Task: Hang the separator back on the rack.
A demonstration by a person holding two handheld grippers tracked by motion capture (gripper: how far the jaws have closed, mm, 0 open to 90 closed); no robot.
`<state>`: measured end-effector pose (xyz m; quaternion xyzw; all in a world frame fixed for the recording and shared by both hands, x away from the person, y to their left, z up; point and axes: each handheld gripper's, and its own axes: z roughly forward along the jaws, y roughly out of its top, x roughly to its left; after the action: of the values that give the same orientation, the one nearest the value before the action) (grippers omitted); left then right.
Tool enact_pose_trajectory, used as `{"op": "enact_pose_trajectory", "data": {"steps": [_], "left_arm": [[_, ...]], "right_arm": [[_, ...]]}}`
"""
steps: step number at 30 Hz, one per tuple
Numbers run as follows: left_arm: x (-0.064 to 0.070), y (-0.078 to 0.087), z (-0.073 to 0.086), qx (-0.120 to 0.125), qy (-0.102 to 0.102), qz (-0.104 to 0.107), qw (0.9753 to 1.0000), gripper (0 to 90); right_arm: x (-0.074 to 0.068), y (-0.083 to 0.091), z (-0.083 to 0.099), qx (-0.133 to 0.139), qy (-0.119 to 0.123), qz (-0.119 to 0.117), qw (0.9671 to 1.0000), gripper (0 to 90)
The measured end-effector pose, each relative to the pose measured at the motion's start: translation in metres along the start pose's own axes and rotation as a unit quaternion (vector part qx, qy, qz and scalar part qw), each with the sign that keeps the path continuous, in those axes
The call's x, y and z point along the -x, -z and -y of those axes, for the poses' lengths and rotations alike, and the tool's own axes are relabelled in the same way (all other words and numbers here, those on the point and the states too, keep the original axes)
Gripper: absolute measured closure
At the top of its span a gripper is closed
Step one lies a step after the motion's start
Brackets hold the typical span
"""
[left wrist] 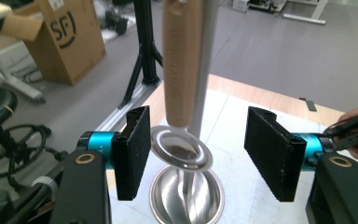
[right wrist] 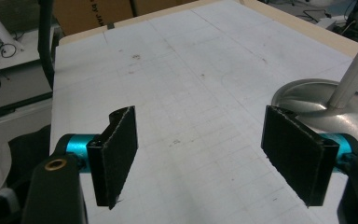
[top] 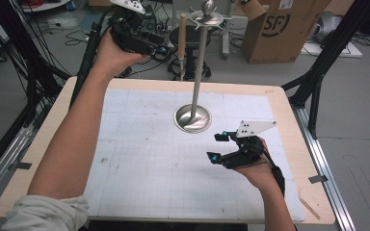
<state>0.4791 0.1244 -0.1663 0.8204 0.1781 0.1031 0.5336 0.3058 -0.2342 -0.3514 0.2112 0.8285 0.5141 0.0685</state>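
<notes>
A steel stand has a round base (top: 192, 119) on the white mat and a tall pole (top: 201, 57) with hooks at its top. From it hangs a utensil with a wooden handle (top: 183, 34). In the left gripper view the wooden handle (left wrist: 182, 65) hangs in front of the pole (left wrist: 207, 56), with a metal ring-shaped end (left wrist: 182, 150) below it. My left gripper (top: 161, 45) is raised beside the handle and open (left wrist: 198, 135); the utensil lies between the jaw lines, untouched. My right gripper (top: 217, 147) hovers open and empty (right wrist: 200, 154) over the mat, right of the base (right wrist: 317, 100).
The white gridded mat (top: 149, 159) covers a wooden table (top: 289, 110). Behind the table stand a cardboard box (top: 279, 29), a black stool (top: 190, 43) and floor cables. Black frame posts (top: 318, 72) flank the table on both sides.
</notes>
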Motion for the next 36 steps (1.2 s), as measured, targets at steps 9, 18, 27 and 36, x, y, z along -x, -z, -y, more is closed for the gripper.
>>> {"op": "enact_pose_trajectory", "data": {"steps": [9, 18, 27, 36], "left_arm": [[0.008, 0.012, 0.019, -0.001, 0.003, 0.009, 1.0000, 40.9], [0.014, 0.020, 0.048, 0.003, 0.019, 0.011, 0.9998, 39.6], [0.030, 0.027, 0.082, 0.009, 0.030, 0.014, 0.9994, 37.6], [0.038, 0.039, 0.099, 0.012, 0.041, 0.006, 0.9991, 34.1]], "right_arm": [[-0.003, -0.005, 0.000, -0.001, 0.002, -0.005, 1.0000, 25.7], [0.001, -0.005, 0.000, 0.009, 0.003, -0.014, 0.9999, 25.4], [0.000, -0.005, 0.001, 0.007, 0.004, -0.010, 0.9999, 25.1], [0.000, -0.009, 0.001, -0.002, 0.006, -0.008, 0.9999, 25.1]]}}
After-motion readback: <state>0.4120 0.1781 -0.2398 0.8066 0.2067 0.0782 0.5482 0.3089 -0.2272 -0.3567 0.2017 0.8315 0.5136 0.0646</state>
